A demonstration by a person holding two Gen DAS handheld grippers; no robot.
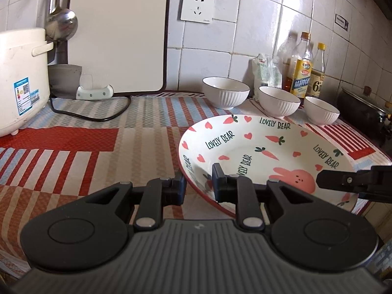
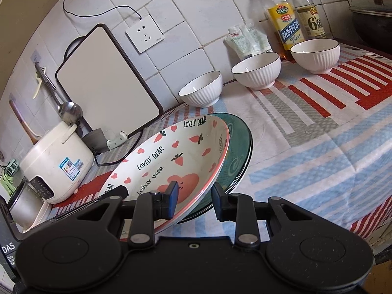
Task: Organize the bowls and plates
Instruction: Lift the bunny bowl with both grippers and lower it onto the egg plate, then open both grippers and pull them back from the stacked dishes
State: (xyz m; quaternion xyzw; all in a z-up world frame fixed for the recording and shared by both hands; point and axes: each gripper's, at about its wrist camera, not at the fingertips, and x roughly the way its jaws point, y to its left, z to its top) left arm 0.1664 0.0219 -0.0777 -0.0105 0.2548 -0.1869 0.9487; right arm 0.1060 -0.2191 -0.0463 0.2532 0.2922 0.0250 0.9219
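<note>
1. The left tool point(image 1: 198, 186) is seen at 6 o'clock of its own view, its fingers set on either side of the near rim of the bear plate point(image 1: 264, 156); a gap shows between the pads and the rim, so it is judged released, not clenched.
2. The right tool point(image 2: 194, 201) is placed at the plate's opposite rim, at 3 o'clock in the left view. One finger lies inside the plate and one outside, with the jaws spread wide, so nothing is judged to be gripped.
3. The bear plate point(image 2: 171, 156) is tilted, its far edge propped on the green plate point(image 2: 238, 152) at about 1 o'clock of it, its near edge low toward the counter point(image 2: 318, 147).
4. Three white bowls point(image 2: 257, 71) are lined up near the wall, from 12 to 2 o'clock, apart from one another and not yet stacked.
5. Bottles point(image 2: 281, 17) and a pouch are stood just behind the bowls; a rice cooker point(image 2: 56, 161) is set at 9 o'clock.
6. Risks, as judged:
   - The plate may slide off the green one, since neither tool is closed on it.
   - A pinch on a glazed, sloped rim may slip if closed unevenly.
   - The cloth may be dragged, and the bowls knocked into the bottles.
</note>
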